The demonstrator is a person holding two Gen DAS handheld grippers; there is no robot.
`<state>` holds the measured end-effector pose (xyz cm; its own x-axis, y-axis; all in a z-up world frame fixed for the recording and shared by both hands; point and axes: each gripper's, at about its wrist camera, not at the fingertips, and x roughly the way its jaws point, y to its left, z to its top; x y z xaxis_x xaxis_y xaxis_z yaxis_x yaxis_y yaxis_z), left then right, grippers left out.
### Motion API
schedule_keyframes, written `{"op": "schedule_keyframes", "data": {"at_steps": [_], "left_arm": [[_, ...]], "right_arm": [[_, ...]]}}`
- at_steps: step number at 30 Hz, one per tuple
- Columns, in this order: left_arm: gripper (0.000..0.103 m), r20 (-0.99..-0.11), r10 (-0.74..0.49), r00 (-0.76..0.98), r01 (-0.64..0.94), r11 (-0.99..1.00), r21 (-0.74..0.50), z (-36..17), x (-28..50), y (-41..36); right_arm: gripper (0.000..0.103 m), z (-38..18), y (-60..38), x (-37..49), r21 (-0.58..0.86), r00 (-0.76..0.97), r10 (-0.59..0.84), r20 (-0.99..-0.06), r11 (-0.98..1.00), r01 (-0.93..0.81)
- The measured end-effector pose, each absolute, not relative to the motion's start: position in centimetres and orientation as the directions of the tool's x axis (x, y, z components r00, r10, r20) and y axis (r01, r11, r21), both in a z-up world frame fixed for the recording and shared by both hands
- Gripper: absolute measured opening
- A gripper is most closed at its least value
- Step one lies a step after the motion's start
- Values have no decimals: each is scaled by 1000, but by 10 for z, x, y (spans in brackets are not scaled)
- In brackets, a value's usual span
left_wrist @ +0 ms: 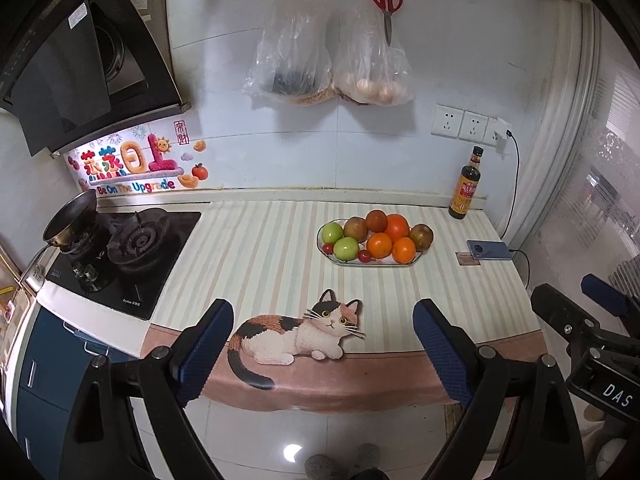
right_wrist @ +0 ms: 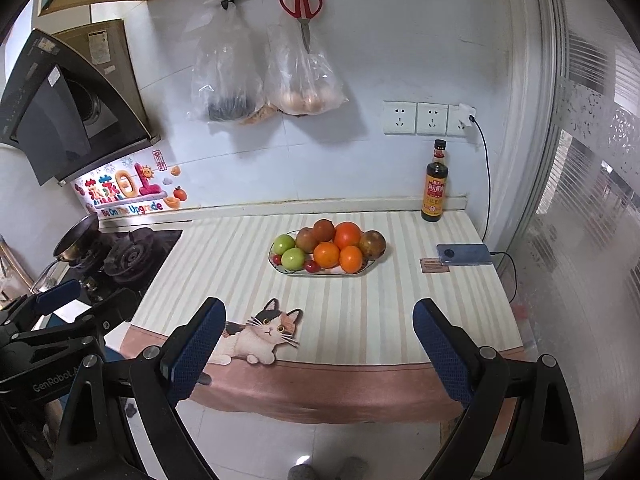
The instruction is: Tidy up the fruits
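— Left wrist view is giving us the plate (left_wrist: 335, 261) of fruit heaped high: two green apples (left_wrist: 346, 248), oranges (left_wrist: 379, 245), brownish fruits behind, and small red ones (left_wrist: 364, 256) sitting at the plate's near rim. What are we worrying about?

— We are judging that the pile is crowded, so pulling one orange out may be sending its neighbours rolling off the plate across the striped mat (left_wrist: 256, 248). The little red ones at the rim look likeliest to escape. Beyond the plate, the sauce bottle (left_wrist: 465, 188) is standing just behind and to its right, and the phone (left_wrist: 489, 250) is lying right of it on its charging cable; a wide swing could be knocking either.

— And where are we holding the tools?

— Both are hovering off the counter's front edge, well short of the plate. Our left gripper (left_wrist: 323, 350) is spread wide and carrying nothing, the plate ahead and slightly right of it. Our right gripper (right_wrist: 316, 350) is likewise gaping and empty, the plate straight ahead.
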<state>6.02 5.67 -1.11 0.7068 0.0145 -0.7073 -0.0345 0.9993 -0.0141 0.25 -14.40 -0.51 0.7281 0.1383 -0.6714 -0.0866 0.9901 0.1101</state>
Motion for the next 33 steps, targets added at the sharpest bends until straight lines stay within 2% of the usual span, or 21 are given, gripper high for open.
{"op": "schedule_keyframes", "data": {"at_steps": [3,22,33], "left_arm": [[92,-717,21,697,-43,999,-13,-12,68,55],[92,-790,79,608,-87,996,32,-43,174,64],[92,-825,73,560,-86,996,30,-65,202,65]], "right_arm": [[101,-6,-149,14,114,713,139,-687,990,-83],[101,-39,-145,146,50,644,65,-762,998,-42],[101,-61,-138,175,12,607,30,-794,999,-34]]}}
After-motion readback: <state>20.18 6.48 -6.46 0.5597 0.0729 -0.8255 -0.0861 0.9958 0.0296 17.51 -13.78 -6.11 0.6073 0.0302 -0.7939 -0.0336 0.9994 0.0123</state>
